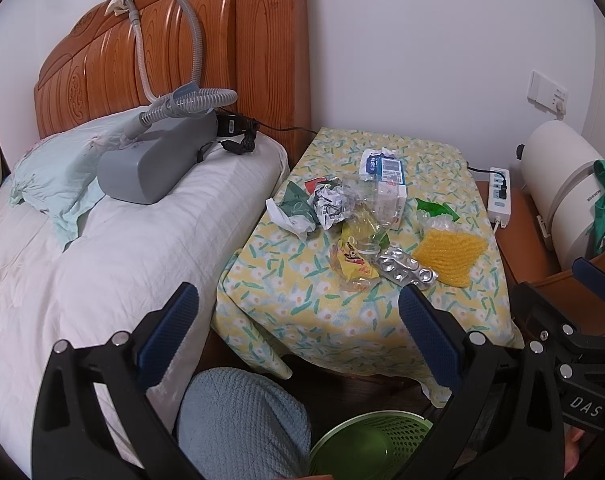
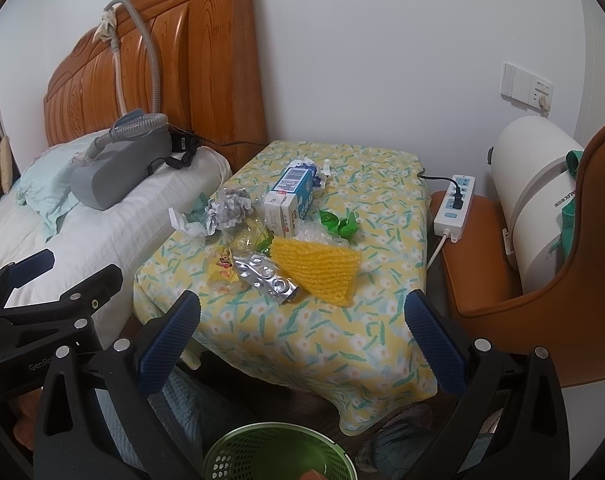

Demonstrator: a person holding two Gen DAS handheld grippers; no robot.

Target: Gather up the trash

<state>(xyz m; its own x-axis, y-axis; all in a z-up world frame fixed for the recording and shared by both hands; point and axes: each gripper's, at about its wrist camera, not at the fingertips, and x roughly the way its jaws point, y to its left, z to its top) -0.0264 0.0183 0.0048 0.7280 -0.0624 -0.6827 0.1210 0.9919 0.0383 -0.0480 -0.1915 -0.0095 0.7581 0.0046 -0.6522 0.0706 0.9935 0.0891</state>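
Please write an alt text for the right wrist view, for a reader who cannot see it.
The open right gripper hovers before a small table in a floral cloth, piled with trash: a blister pack, yellow foam net and carton. A green basket stands below; a bed lies left.

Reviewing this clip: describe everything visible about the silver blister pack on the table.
The blister pack is a crumpled silver foil strip with rows of round pockets, apparently pressed empty. It lies flat near the front of the trash pile on the floral tablecloth, its edges against the yellow foam net and the yellow wrapper. Neither gripper touches it.
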